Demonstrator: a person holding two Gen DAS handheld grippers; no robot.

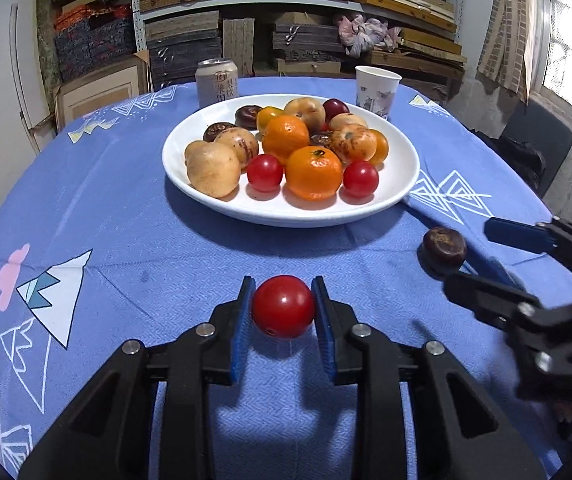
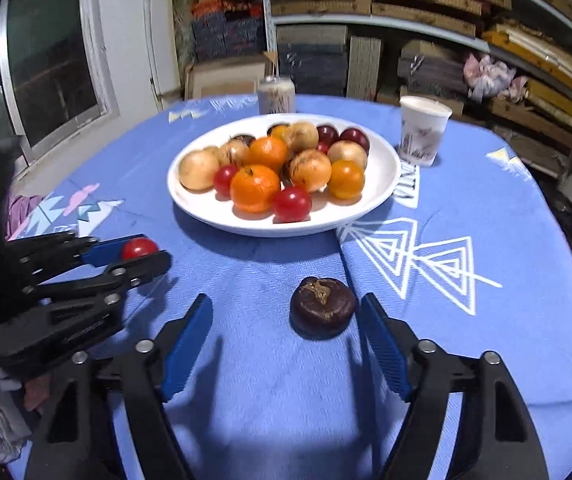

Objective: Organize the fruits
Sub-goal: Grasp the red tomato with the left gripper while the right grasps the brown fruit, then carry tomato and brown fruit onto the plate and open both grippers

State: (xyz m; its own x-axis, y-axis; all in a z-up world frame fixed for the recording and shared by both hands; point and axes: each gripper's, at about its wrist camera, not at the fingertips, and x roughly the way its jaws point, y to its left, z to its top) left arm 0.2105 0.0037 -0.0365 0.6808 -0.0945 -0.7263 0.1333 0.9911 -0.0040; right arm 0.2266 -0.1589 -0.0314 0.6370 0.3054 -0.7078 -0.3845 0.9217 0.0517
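My left gripper is shut on a red cherry tomato just above the blue tablecloth; it shows in the right wrist view too. My right gripper is open, its blue pads on either side of a dark brown chestnut lying on the cloth, not touching it. The chestnut also shows in the left wrist view, beside the right gripper. A white plate holds several oranges, tomatoes, pale round fruits and dark fruits.
A drink can and a paper cup stand behind the plate. The round table's cloth drops off at the edges. Shelves of stacked boxes fill the back wall.
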